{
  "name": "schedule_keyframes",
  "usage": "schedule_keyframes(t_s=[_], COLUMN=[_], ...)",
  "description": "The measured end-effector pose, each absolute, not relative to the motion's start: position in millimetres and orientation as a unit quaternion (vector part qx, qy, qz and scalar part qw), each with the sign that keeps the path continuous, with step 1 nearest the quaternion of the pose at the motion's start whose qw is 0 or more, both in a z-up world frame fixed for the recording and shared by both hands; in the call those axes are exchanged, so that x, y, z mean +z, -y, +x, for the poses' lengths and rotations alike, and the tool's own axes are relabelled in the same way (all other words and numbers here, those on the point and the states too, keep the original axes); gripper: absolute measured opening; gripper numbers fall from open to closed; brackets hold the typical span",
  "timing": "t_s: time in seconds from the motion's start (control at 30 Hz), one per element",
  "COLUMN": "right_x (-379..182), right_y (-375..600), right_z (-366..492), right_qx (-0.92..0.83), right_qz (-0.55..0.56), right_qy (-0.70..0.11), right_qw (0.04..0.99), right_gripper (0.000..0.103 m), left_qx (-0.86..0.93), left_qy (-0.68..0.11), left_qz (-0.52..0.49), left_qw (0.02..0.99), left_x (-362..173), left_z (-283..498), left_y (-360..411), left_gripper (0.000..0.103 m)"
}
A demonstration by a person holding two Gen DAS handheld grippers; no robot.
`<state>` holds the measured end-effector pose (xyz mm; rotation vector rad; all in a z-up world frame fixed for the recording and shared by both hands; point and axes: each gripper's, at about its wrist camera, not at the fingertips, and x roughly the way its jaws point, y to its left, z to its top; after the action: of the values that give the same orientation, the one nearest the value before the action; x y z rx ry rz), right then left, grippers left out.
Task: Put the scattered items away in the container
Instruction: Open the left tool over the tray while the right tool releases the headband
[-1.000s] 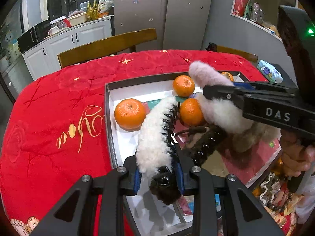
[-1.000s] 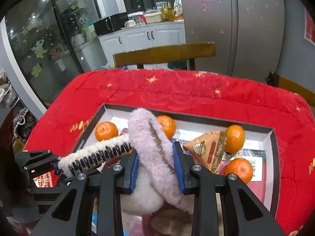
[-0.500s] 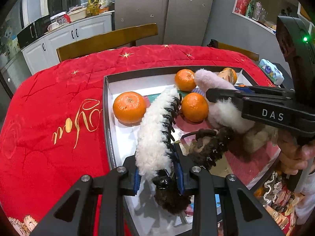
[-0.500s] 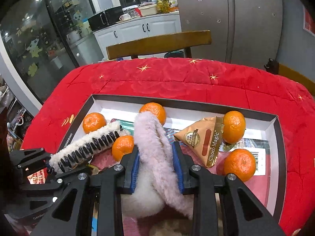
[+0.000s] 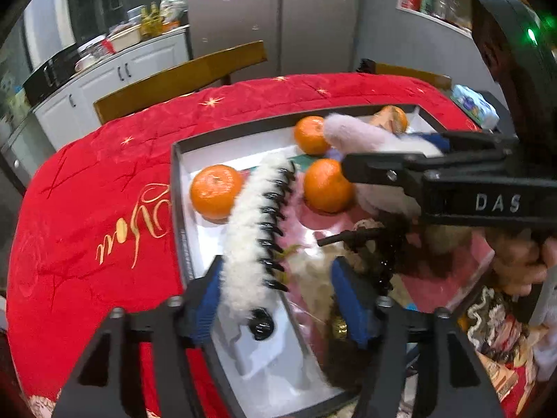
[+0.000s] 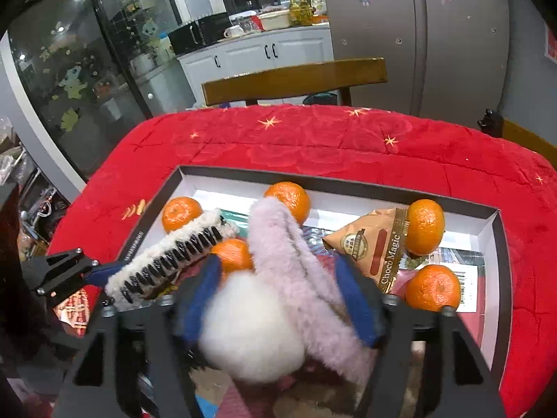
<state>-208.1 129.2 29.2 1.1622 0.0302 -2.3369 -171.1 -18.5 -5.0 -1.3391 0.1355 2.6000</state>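
Note:
A dark-rimmed box (image 5: pixel 177 160) with a white floor sits on the red tablecloth and holds several mandarins (image 5: pixel 216 191). My left gripper (image 5: pixel 278 299) is open, with a white fluffy hair claw (image 5: pixel 247 237) with black teeth lying between its fingers inside the box. My right gripper (image 6: pixel 282 296) is open too, its blue pads spread around a pink fluffy hair claw (image 6: pixel 289 254) with a white pompom (image 6: pixel 250 327). The white claw (image 6: pixel 167 261) also shows in the right wrist view. The right gripper (image 5: pixel 449 174) crosses the left wrist view.
A brown Choco Magic snack packet (image 6: pixel 376 247) lies in the box among mandarins (image 6: pixel 424 226). A dark hair claw (image 5: pixel 383 250) lies under the right gripper. A wooden chair (image 6: pixel 296 80) stands behind the table. A blue tissue pack (image 5: pixel 477 108) lies at the far right.
Both grippers have opened and let go of their hair claws. The white claw and the pink claw now sit loose between the spread fingers inside the box.

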Motion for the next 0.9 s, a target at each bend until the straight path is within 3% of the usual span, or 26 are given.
schedule_keyframes(t_s=[0.03,0.07,0.13,0.67,0.9], right_x=[32.3,35.4,43.3,75.4,116.7], right_y=[-130.3,-131.4,-133.9,-156.0,-165.1], right_z=[-207.0,-206.0,-203.2,-191.1,-156.6], right_qx=[-0.864,-0.864,-0.866,-0.878,-0.892], right_qz=[0.427,0.424,0.414,0.362,0.303], right_qy=[-0.007,-0.002,0.007,0.059,0.073], right_qw=[0.267,0.272,0.282,0.308,0.328], right_gripper=[0.089,0.097,0.103,0.103,0.103], left_qx=[0.886,0.889,0.889,0.898,0.911], left_qy=[-0.052,-0.053,-0.046,-0.008,-0.011], left_qz=[-0.449,-0.442,-0.438,-0.425,-0.398], left_qw=[0.104,0.107,0.12,0.111,0.108], left_x=[-3.0,-0.1,3.9,21.0,51.6], left_z=[-169.2,-167.1,-165.1,-165.2,-143.5], left_y=[16.7,15.7,15.5,37.4,36.0], left_gripper=[0.087,0.09,0.103,0.103,0.103])
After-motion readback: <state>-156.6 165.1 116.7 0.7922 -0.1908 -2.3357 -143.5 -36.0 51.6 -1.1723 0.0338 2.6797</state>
